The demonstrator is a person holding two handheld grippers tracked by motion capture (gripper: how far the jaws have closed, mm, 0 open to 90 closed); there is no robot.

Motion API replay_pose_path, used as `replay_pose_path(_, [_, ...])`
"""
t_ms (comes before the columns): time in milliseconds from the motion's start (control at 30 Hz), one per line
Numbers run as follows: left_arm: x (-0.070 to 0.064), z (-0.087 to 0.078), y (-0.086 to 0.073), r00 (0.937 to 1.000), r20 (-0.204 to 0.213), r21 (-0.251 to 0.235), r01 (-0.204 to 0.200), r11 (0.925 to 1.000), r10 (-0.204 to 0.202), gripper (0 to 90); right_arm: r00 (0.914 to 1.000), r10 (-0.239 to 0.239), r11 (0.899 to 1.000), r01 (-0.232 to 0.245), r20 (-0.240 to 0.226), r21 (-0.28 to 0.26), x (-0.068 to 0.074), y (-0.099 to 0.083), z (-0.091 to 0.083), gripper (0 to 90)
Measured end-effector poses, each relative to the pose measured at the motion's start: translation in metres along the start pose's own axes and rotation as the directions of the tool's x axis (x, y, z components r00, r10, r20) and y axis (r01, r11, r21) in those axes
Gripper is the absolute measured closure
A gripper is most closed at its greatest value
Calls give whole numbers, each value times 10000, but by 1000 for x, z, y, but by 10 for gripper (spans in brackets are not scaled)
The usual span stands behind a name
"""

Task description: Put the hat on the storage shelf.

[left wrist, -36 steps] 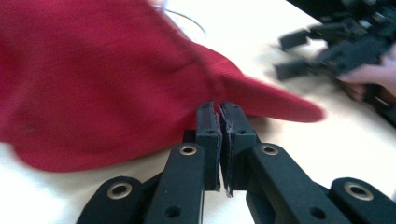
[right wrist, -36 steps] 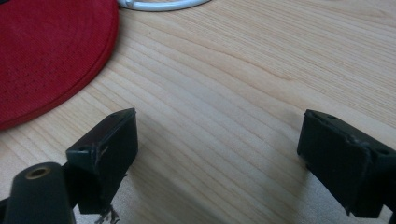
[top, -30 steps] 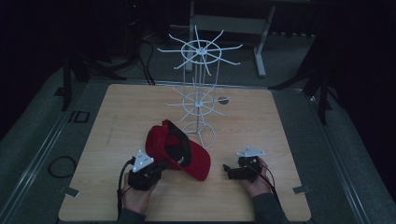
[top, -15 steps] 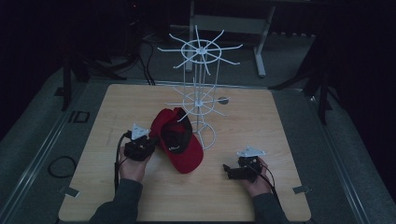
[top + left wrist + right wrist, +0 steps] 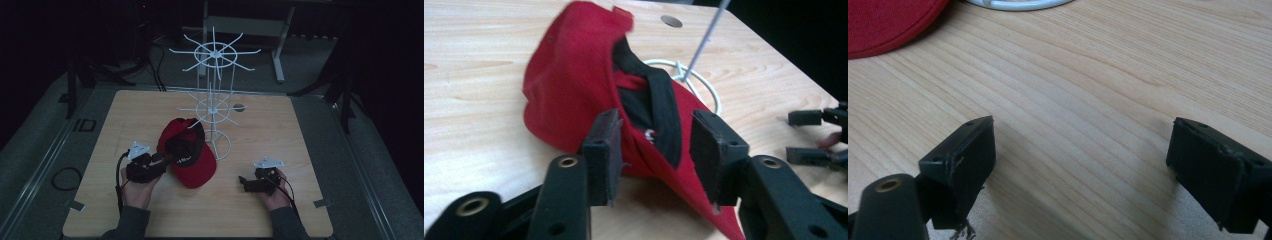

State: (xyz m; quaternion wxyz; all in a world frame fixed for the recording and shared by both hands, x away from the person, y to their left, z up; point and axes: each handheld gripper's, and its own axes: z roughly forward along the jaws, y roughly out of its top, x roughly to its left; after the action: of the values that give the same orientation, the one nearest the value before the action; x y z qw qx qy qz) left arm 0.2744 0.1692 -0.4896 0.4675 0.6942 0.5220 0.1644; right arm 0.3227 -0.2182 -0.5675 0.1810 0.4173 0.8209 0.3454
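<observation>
A red cap with a black inner band lies on the wooden table, against the base of a white wire rack. One low prong of the rack reaches over the cap's crown. My left gripper is at the cap's left side. In the left gripper view its jaws stand apart with the cap's open rim between them, not pinched. My right gripper rests low over bare wood at the front right, wide open and holding nothing.
The rack's ring base stands mid-table, just right of the cap. A small dark round hole marks the tabletop behind the rack. Dark floor, cables and stand legs surround the table.
My left gripper carried the cap away from the front edge toward the rack, and the cap turned. Its jaws now stand apart. My right gripper has stayed put.
</observation>
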Motion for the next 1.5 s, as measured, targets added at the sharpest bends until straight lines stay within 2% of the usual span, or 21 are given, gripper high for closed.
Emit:
replay_pose_path(67, [-5,-1,-4,9999,-77,5,-79,10000,79,513,10000,-20,10000,20,3,-11,0,0,0,121])
replay_pose_path(133, [-7,-1,-5,9999,-101,41,-101,9999,101,445,10000,-13,10000,13,1,-8,0,0,0,121])
replay_pose_path(167, [-12,0,-8,9992,-372,104,-155,9998,159,408,10000,-9,10000,9,-1,-4,0,0,0,121])
replay_pose_path(200, [-14,1,-10,9988,-457,177,-184,9997,192,378,10000,-1,10000,1,-2,-1,0,0,0,121])
replay_pose_path(300, [-20,8,-18,9982,-525,504,-270,9984,296,314,10000,10,10000,-10,1,5,0,0,0,121])
replay_pose_path(467, [-20,26,-32,9998,-155,1091,-65,9940,82,296,10000,-12,10000,12,1,2,0,0,0,121])
replay_pose_path(533, [-20,26,-32,9998,-155,1091,-65,9940,82,301,10000,-15,10000,15,1,2,0,0,0,121])
replay_pose_path(567, [-20,38,-36,9999,118,1439,34,9896,-52,326,10000,-14,10000,14,1,2,0,0,0,121])
replay_pose_path(600, [-21,41,-37,9996,265,1498,38,9887,-79,359,10000,-13,10000,13,1,1,0,0,0,121])
replay_pose_path(667, [-22,45,-38,9995,301,1611,25,9869,-75,432,10000,-12,10000,12,0,2,0,0,0,121])
replay_pose_path(800, [-24,53,-40,9984,479,1855,205,9824,-298,478,10000,-15,10000,15,1,0,0,0,0,121])
replay_pose_path(900, [-21,64,-41,9933,897,2199,521,9741,-733,479,10000,-15,10000,15,2,0,0,0,0,121])
replay_pose_path(1000, [-19,72,-43,9885,1152,2440,675,9674,-980,515,10000,-13,10000,13,0,2,0,0,0,121])
replay_pose_path(1033, [-18,73,-43,9863,1289,2465,688,9667,-1031,607,10000,-14,10000,14,0,1,0,0,0,121])
replay_pose_path(1133, [-14,72,-41,9835,1236,2421,989,9652,-1318,635,10000,-14,10000,14,-2,2,0,0,0,121])
replay_pose_path(1167, [-11,70,-41,9817,1248,2385,1113,9647,-1441,676,10000,-13,10000,13,0,3,0,0,0,121])
replay_pose_path(1233, [0,67,-39,9724,1289,2284,1617,9601,-1944,693,10000,-14,10000,14,1,2,0,0,0,121])
replay_pose_path(1333, [12,62,-35,9664,1159,2083,2023,9569,-2295,747,10000,-9,10000,9,1,4,0,0,0,121])
replay_pose_path(1367, [12,62,-35,9664,1159,2083,2023,9569,-2295,761,10000,-9,10000,9,1,4,0,0,0,121])
replay_pose_path(1400, [19,58,-32,9665,1021,1919,2132,9580,-2355,761,10000,-11,10000,11,0,4,0,0,0,121])
replay_pose_path(1500, [27,52,-27,9684,821,1683,2192,9611,-2353,801,10000,-9,10000,9,1,4,0,0,0,121])
